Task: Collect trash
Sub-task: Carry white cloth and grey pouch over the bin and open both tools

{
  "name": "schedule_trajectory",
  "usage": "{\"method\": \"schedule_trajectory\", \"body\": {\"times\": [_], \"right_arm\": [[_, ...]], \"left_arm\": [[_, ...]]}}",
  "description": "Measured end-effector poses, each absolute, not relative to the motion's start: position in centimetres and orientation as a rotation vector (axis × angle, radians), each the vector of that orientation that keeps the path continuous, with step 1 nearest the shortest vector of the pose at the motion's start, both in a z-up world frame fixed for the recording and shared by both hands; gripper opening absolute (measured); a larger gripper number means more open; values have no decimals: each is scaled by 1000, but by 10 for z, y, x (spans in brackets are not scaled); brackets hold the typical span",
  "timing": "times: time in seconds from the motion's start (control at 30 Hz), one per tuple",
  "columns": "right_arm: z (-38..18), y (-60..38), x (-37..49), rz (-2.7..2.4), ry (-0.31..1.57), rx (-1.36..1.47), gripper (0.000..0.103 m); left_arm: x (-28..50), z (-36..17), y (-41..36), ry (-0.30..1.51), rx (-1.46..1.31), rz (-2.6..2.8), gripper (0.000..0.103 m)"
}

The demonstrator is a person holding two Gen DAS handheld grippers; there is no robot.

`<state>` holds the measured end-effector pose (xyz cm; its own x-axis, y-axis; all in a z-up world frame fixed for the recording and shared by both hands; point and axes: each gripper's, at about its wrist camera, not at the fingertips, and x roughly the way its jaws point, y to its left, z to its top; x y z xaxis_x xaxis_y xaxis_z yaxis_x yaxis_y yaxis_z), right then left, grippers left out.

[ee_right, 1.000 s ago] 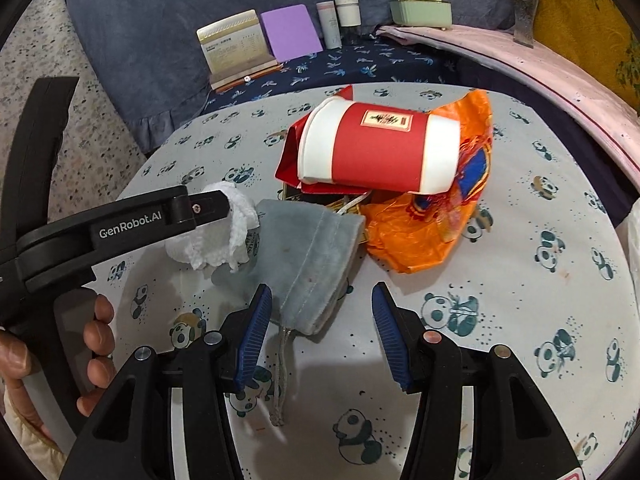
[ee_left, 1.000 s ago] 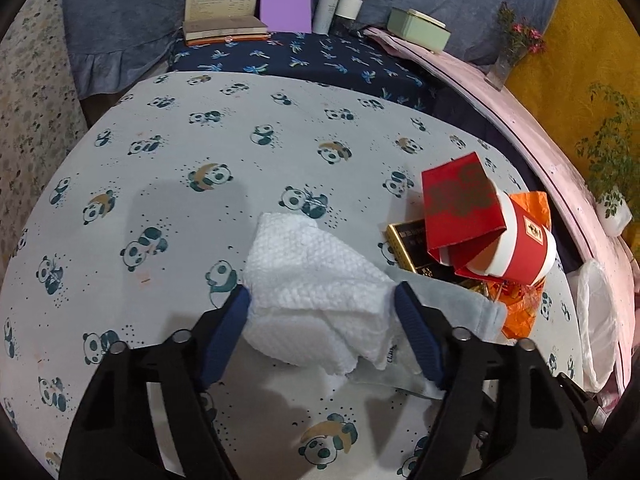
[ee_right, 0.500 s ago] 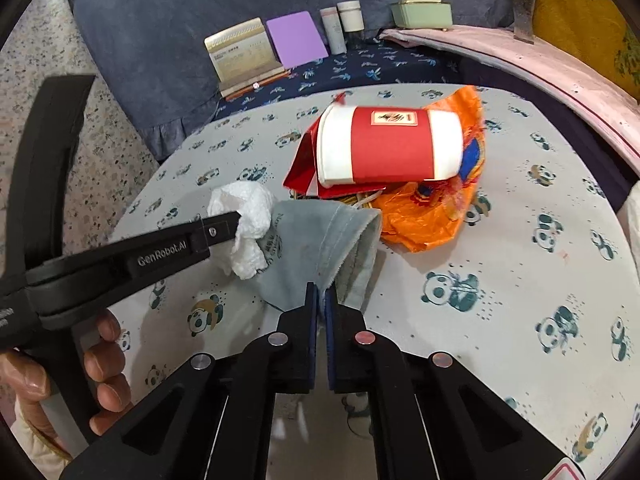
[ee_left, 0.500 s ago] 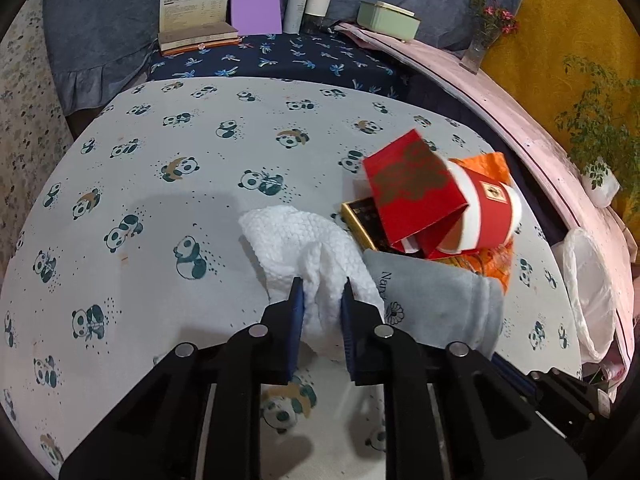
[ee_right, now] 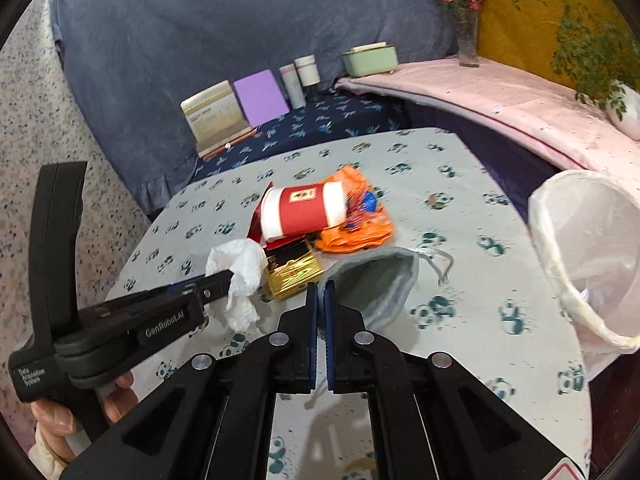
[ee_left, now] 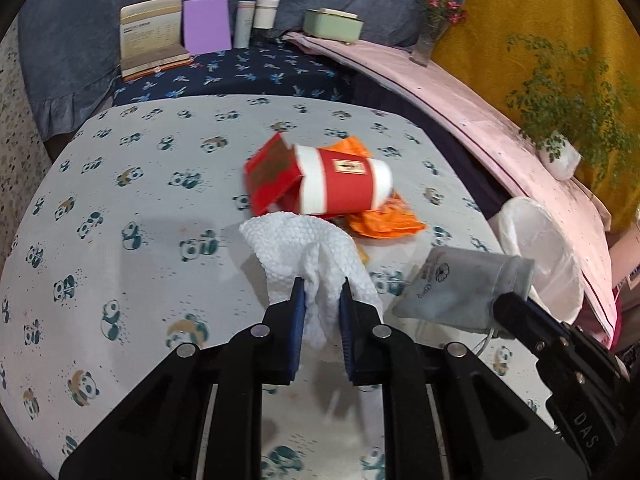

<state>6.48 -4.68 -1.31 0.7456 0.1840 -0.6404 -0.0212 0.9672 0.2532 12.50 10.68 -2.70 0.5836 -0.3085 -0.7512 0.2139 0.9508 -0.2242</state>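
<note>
On the panda-print table, the left gripper has its jaws clamped on a crumpled white paper towel, which hangs bunched between the blue pads and looks lifted off the cloth. At about one o'clock from it lies the rest of the litter: a red-and-white paper cup on its side, resting against a red packet and on top of an orange wrapper. In the right wrist view a gold-and-black box sits just beside that pile, close to the towel.

Further right, the right gripper has its jaws pressed together on the edge of a grey drawstring pouch, whose cord trails on the table toward three o'clock. At the table's right edge, at about two o'clock from that gripper, stands the bin with a white liner, its mouth open and tilted toward the table.

The step in hand appears to be the carry: both pieces are gripped and neither has reached the bin. The next move likely calls for swinging each gripper rightward over the liner's mouth, then parting the jaws so towel and pouch drop inside. The loose cord could catch the rim. The cup, packet, wrapper and box remain to be collected.
</note>
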Motion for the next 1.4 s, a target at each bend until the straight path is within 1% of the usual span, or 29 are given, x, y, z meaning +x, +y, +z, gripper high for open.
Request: {"method": "schedule_trajectory", "body": {"times": [0.27,0.67,1.4], "right_arm": [[2,-84,42,62,658,283,3],[9,-146,19,-13,606,338,3],[8,-263,-7,-190,547,406,3]], "left_arm": [[107,-12,64,878,-52,-358,16],[91,-4,1,870,34,-420,16],[80,6,-123,851,164,-578,16]]}}
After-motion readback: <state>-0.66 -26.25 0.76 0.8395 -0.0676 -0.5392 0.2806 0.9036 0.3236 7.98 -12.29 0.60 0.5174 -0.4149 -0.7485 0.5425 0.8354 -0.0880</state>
